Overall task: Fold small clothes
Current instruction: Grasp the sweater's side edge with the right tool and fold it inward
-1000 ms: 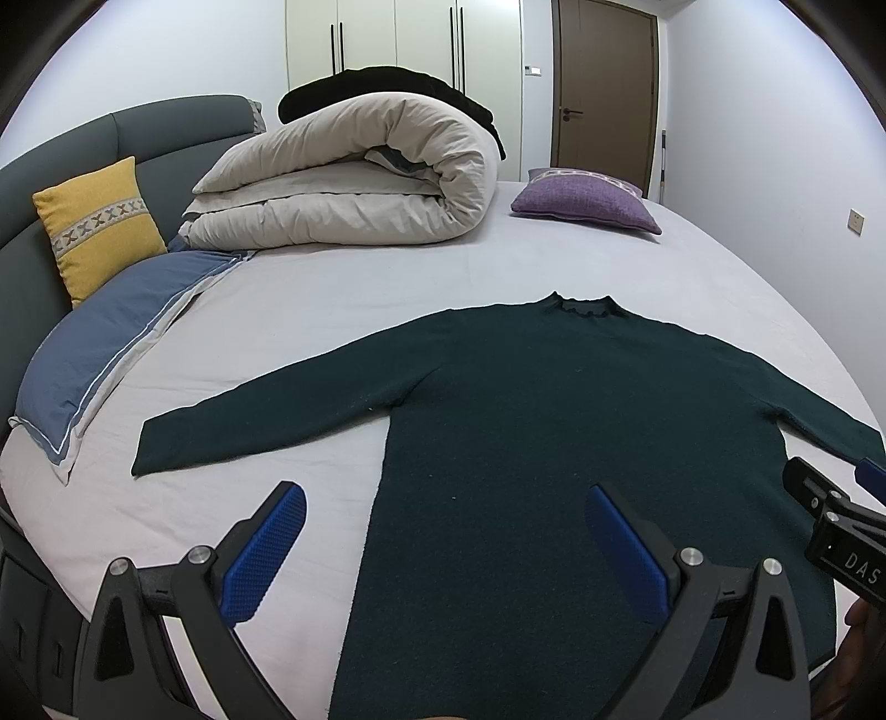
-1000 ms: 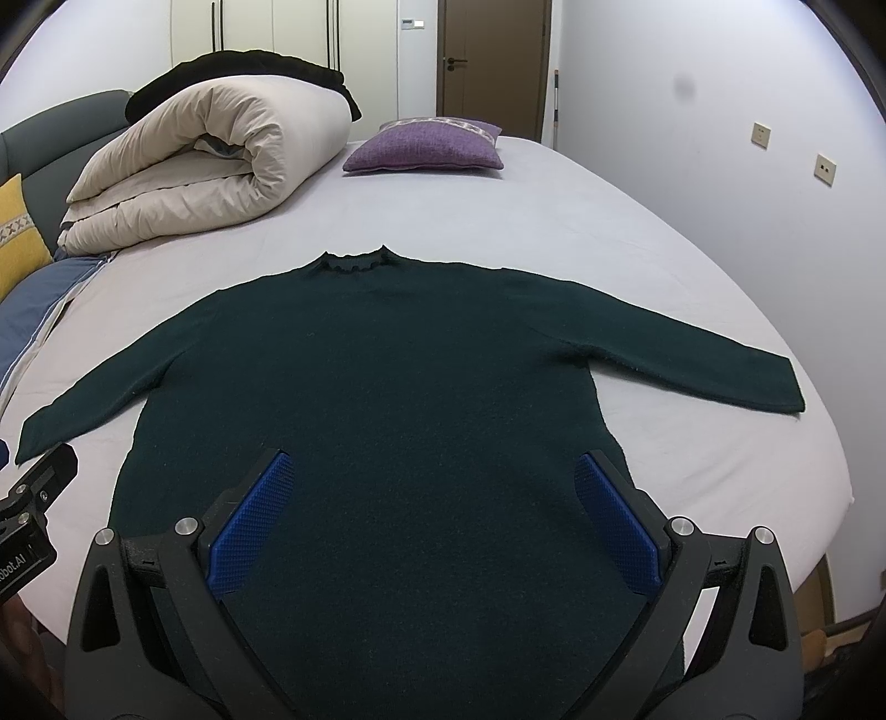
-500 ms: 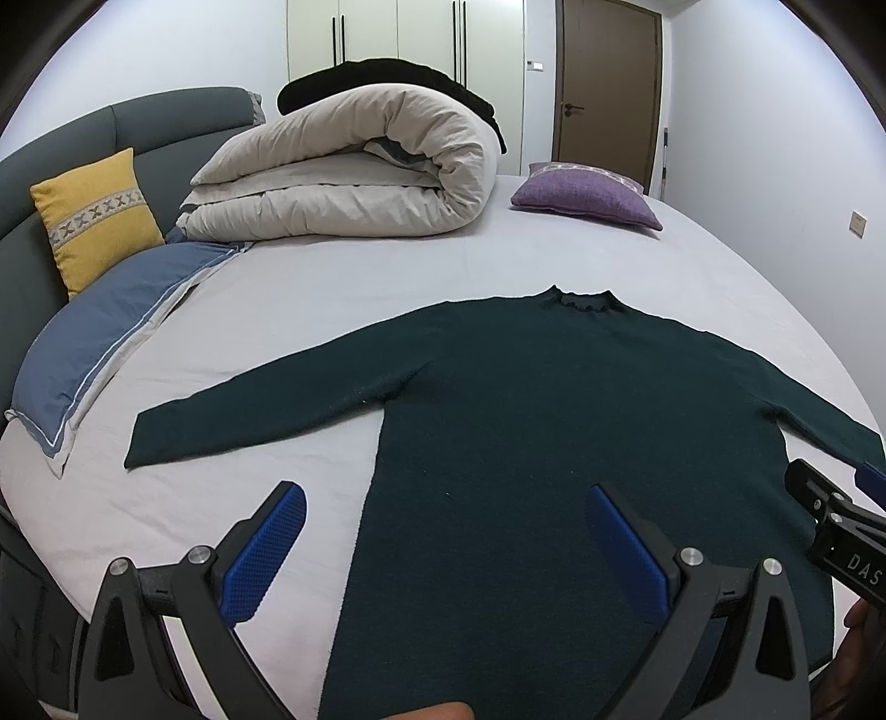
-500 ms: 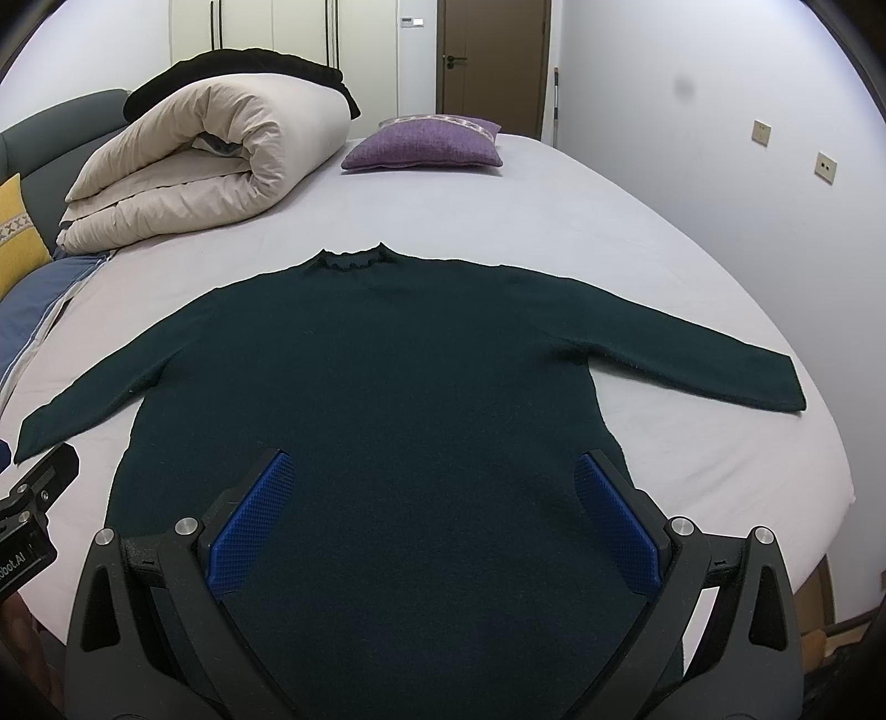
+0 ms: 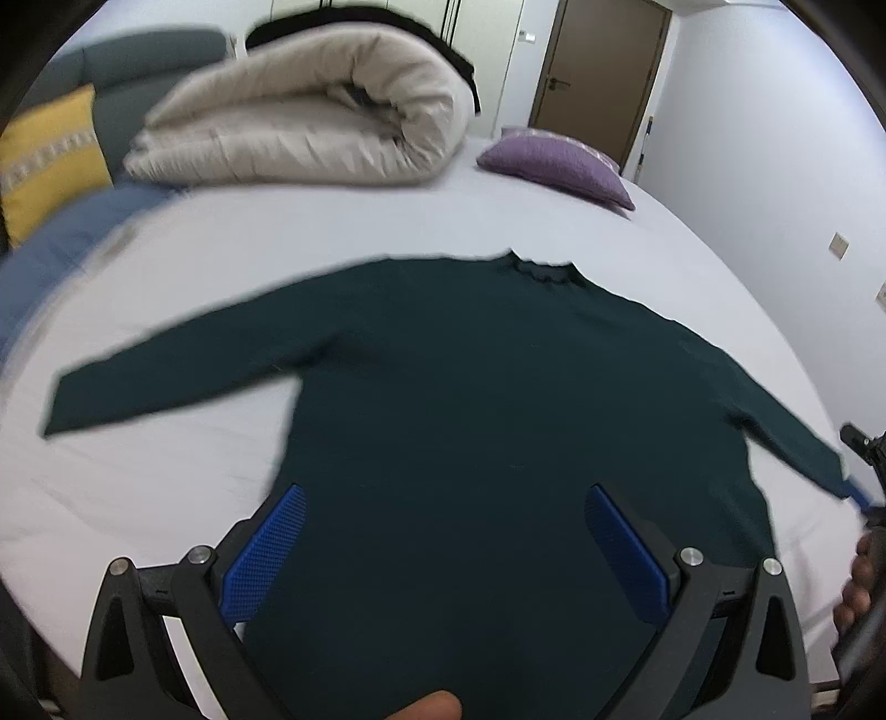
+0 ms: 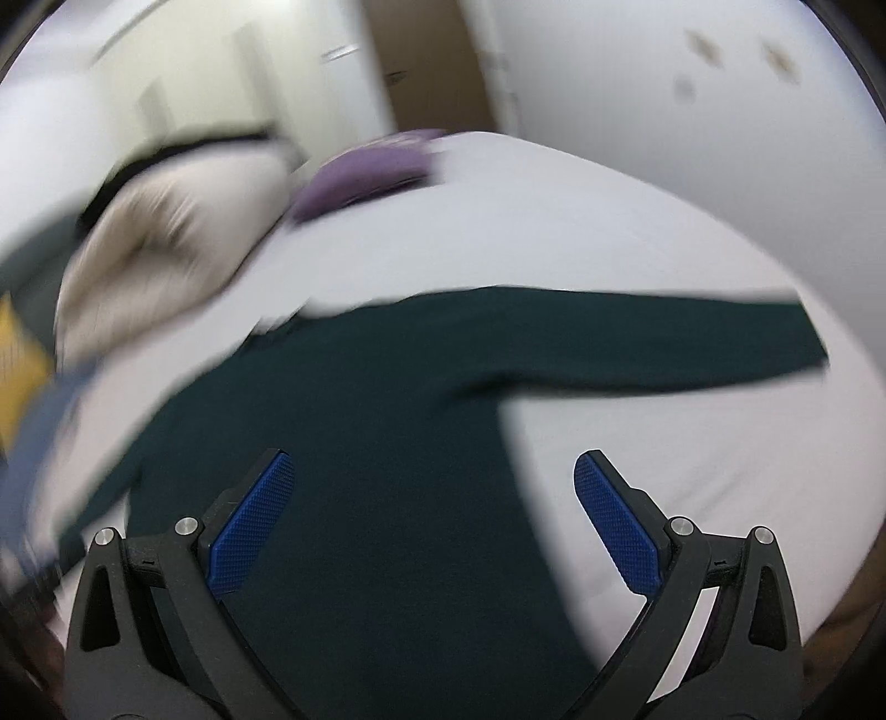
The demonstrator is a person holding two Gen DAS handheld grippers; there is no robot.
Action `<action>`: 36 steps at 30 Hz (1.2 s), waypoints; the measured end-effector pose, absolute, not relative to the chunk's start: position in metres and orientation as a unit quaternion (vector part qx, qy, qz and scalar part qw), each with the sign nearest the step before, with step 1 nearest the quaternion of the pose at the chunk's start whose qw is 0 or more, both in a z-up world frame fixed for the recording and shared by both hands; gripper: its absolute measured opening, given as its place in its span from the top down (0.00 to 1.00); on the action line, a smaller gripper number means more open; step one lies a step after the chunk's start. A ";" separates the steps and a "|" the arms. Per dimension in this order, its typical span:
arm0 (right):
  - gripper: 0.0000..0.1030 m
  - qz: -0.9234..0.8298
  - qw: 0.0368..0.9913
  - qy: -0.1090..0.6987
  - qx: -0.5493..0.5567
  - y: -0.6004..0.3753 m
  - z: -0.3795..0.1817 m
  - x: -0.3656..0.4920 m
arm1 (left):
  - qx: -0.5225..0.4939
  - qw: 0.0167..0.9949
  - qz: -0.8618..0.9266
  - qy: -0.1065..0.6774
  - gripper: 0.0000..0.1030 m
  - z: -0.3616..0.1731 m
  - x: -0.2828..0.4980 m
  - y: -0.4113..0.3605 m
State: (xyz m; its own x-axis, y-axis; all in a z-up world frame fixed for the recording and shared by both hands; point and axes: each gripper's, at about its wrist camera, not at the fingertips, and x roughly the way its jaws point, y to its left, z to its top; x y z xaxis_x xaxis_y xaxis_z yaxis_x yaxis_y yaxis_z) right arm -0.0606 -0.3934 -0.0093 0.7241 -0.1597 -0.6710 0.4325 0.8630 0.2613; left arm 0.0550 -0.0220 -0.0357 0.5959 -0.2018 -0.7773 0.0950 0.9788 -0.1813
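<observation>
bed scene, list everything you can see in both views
sweater: 1, dark green, flat on the bed, sleeves spread out
bed: 1, pale sheet, under everything
duvet: 1, beige, rolled, far side of bed
black cloth: 1, on top of the duvet
purple cushion: 1, far right of bed
yellow cushion: 1, far left, by the headboard
blue pillow: 1, left edge of bed
headboard: 1, grey-green, left
door: 1, brown, back wall
left hand-held gripper: 1, black with blue pads, open above the hem
right hand-held gripper: 1, same, open above the sweater's right side

No readable text, labels or numbers anywhere.
</observation>
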 end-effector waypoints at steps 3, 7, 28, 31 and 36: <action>0.05 -0.220 0.863 0.296 0.345 -0.513 -0.030 -0.087 | -0.060 0.887 -0.087 0.450 0.00 -0.048 0.073 -0.034; 0.14 -0.279 0.797 0.248 0.475 -0.636 -0.071 -0.132 | -0.071 0.889 -0.121 0.437 0.00 -0.058 0.091 -0.052; 0.90 -0.245 0.845 0.256 0.400 -0.692 -0.049 -0.024 | -0.191 0.840 -0.188 0.472 0.04 -0.086 0.155 -0.038; 0.90 -0.175 0.884 0.278 0.333 -0.620 -0.018 0.040 | -0.201 0.840 -0.191 0.466 0.07 -0.083 0.158 -0.027; 0.90 -0.030 0.911 0.320 0.259 -0.468 -0.003 0.138 | -0.225 0.840 -0.191 0.455 0.09 -0.080 0.163 -0.005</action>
